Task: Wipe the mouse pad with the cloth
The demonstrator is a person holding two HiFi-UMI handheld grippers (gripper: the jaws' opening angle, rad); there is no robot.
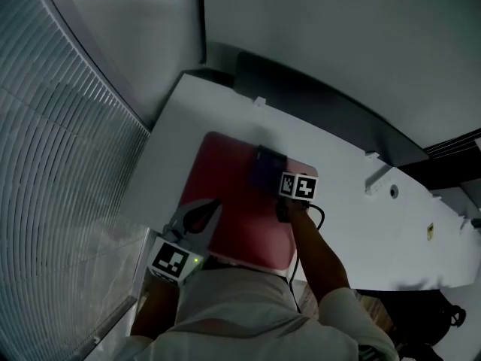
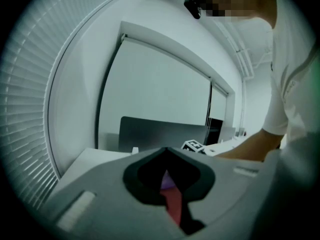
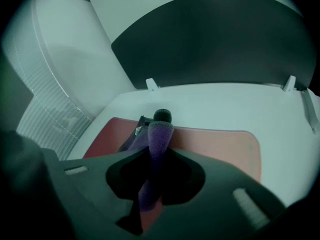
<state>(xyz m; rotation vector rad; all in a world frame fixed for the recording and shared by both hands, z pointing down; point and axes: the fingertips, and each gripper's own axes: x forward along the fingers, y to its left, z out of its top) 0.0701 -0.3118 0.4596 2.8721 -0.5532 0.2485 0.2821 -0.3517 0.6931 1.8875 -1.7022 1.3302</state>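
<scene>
A red mouse pad (image 1: 229, 194) lies on the white desk (image 1: 218, 111). In the head view my right gripper (image 1: 272, 173) is over the pad's far right part, shut on a purple cloth (image 1: 261, 164) that touches the pad. The right gripper view shows the cloth (image 3: 159, 139) standing up between the closed jaws of the right gripper (image 3: 159, 129), with the pad (image 3: 215, 144) beneath. My left gripper (image 1: 216, 203) lies over the pad's near left corner with its tips together. In the left gripper view the left gripper (image 2: 166, 151) has nothing held in it, and a strip of the red pad (image 2: 172, 201) shows behind it.
A dark partition panel (image 1: 316, 89) runs along the desk's far edge. Window blinds (image 1: 60, 164) fill the left side. White fittings (image 1: 379, 183) sit on the desk to the right, and a black cable (image 1: 319, 216) loops beside my right arm.
</scene>
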